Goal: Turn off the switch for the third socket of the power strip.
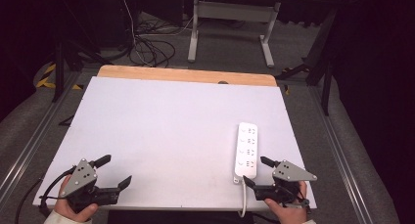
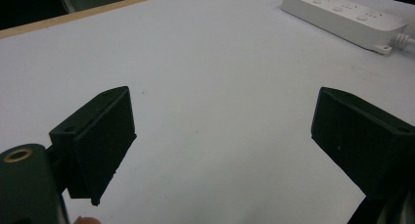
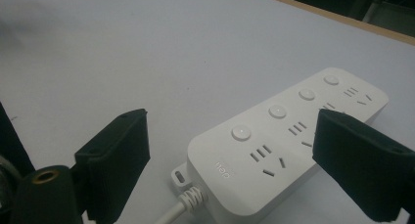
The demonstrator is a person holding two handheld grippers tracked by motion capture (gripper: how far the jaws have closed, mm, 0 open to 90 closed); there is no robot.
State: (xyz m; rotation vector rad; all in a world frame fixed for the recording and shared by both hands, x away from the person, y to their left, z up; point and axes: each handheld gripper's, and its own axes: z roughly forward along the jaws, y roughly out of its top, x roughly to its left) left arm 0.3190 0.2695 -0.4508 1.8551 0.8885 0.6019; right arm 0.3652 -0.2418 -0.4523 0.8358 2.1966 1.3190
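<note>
A white power strip (image 1: pixel 246 149) with several sockets and round buttons lies on the right side of the white table top, its cord (image 1: pixel 243 194) trailing off the near edge. My right gripper (image 1: pixel 258 171) is open just behind the strip's cord end; in the right gripper view the strip (image 3: pixel 288 136) sits between and just beyond the two black jaws (image 3: pixel 230 150). My left gripper (image 1: pixel 115 171) is open at the near left corner over bare table. In the left gripper view the jaws (image 2: pixel 222 131) stand wide apart, with the strip (image 2: pixel 342 16) far off at top right.
The table top (image 1: pixel 171 131) is a white sheet with a wooden strip (image 1: pixel 186 76) along its far edge. Beyond it stand a desk frame (image 1: pixel 232 28) and loose cables (image 1: pixel 151 50) on the floor. Metal rails (image 1: pixel 337 150) run along both sides.
</note>
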